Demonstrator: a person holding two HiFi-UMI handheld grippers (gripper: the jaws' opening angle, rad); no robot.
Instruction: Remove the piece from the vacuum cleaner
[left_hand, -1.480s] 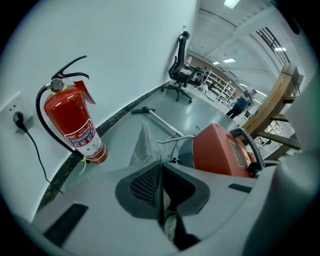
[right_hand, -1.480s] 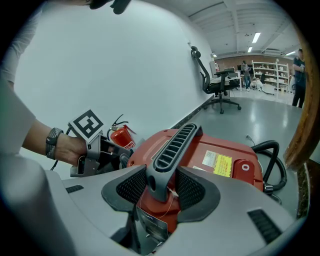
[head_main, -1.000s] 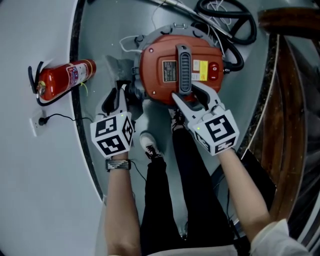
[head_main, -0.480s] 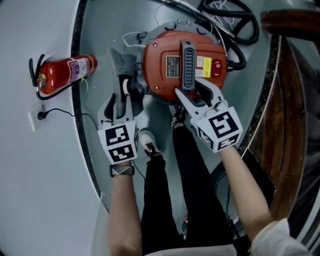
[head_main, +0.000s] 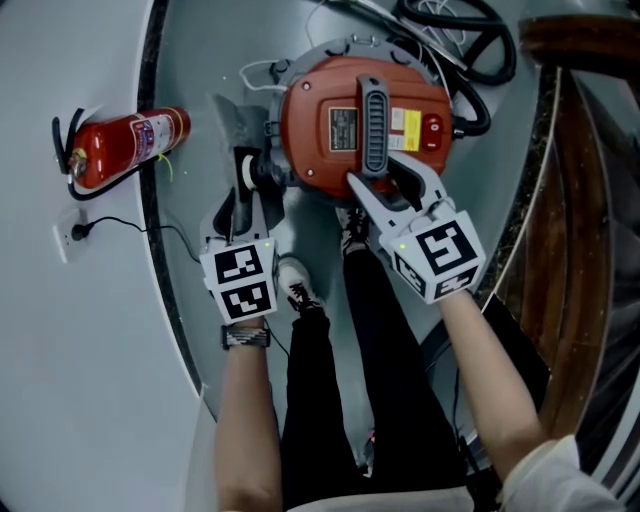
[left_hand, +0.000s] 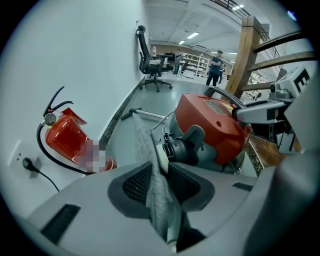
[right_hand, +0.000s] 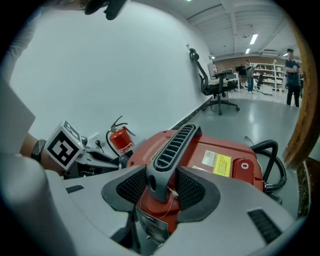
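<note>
The grey cloth piece (left_hand: 157, 200) is at the left side of the red vacuum cleaner (head_main: 340, 130). One end sits by the black round hole (head_main: 268, 172) on that side, and the rest lies flat on the floor, going far and left.

The left gripper (head_main: 243, 200) comes at it from the near side. Its jaws have just been closing, and the cloth piece is between them. The two dark pads pinch it from both sides.

The right gripper (head_main: 385, 180) is on top of the vacuum cleaner. Its jaws squeeze the near end of the long grey handle (head_main: 373, 130), one pad on each side.

A black hose (head_main: 470, 60) curls at the far right of the vacuum cleaner. The person's white shoe (head_main: 297, 285) stands on the floor just near the vacuum cleaner, between the two grippers.

A red fire extinguisher (head_main: 125, 148) lies to the left, by the wall. Near it, a black plug (head_main: 80, 232) sits in a wall socket. A brown wooden rail (head_main: 590, 200) runs along the right side.
</note>
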